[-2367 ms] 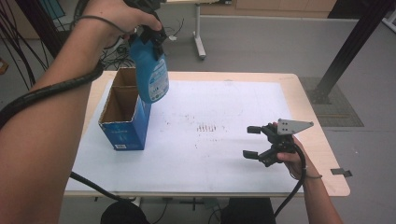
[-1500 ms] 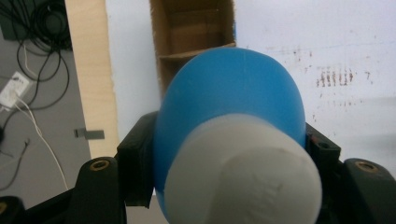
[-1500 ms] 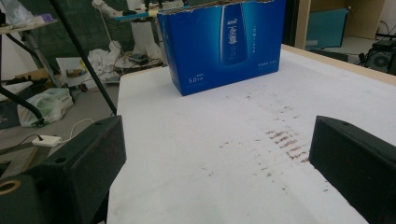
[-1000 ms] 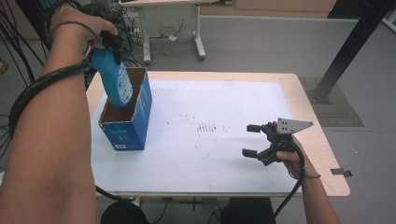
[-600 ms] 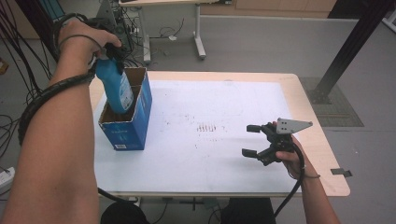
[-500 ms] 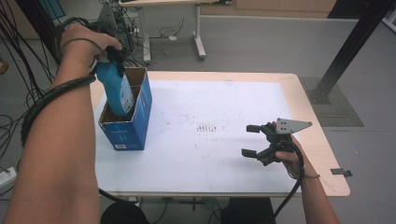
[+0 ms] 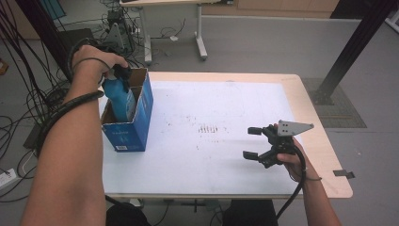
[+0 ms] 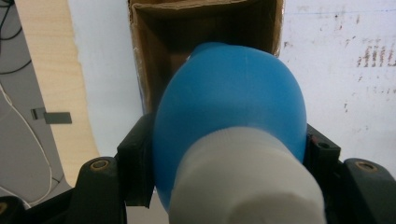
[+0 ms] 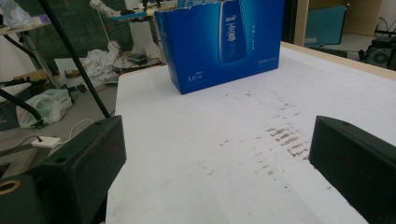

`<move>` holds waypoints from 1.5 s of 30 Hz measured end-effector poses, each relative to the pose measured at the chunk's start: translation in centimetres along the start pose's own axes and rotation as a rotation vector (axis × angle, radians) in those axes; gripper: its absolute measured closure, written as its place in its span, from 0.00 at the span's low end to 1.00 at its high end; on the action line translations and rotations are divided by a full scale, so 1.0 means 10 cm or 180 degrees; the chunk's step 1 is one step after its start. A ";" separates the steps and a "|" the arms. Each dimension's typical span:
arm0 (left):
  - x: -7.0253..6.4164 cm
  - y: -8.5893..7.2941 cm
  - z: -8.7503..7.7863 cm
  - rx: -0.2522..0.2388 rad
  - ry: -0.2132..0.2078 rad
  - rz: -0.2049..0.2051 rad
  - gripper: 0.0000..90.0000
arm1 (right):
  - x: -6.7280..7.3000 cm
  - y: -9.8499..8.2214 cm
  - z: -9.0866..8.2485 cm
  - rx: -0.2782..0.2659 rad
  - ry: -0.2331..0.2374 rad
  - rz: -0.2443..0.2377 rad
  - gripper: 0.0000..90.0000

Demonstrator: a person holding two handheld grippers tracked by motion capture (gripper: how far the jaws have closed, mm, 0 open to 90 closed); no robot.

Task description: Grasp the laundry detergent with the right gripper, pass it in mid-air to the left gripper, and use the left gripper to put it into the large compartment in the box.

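At the upper left of the high view, the left gripper [image 7: 121, 75] is clenched on a blue bottle [image 7: 118, 100], whose lower part sits inside the open top of a blue box [image 7: 133, 123]. The box stands near the left edge of the white table [image 7: 211, 108], close to the far corner, with little room between it and that edge. In the left gripper view the bottle's blue body and white cap [image 8: 247, 182] bulge in the middle of the frame between the two black jaws, hiding most of the box's brown inside; only the upper walls of the opening show. The person's left hand [image 7: 91, 59] covers the gripper in the high view, so its jaws are hard to make out there. At the lower right, the right gripper [image 7: 256, 143] rests near the table's near edge, jaws wide apart and holding nothing. The wide middle of the table between box and right gripper lies open, marked only by brown smudges [image 7: 207, 128]. Cables [image 7: 28, 56] crowd the floor at the left.
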State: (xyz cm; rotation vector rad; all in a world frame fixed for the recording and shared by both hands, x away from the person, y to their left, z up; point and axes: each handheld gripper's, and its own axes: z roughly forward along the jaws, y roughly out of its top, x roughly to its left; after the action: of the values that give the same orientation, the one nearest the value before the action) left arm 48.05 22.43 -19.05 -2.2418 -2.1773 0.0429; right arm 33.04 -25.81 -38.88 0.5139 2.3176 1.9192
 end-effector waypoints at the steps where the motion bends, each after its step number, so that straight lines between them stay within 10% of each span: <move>1: 0.00 0.00 0.02 0.0009 -0.0004 0.0003 0.41 | 0.00 0.00 0.00 0.0004 -0.0008 -0.0003 0.04; 45: 0.02 0.03 0.76 0.0221 0.0015 0.0004 0.41 | 0.01 -0.03 0.03 -0.0023 -0.0004 0.0024 0.04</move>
State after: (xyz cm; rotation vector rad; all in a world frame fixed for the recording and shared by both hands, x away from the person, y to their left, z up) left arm 48.12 22.57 -26.66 -2.2041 -2.1374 0.1113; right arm 32.94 -25.51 -39.20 0.5238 2.3106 1.9293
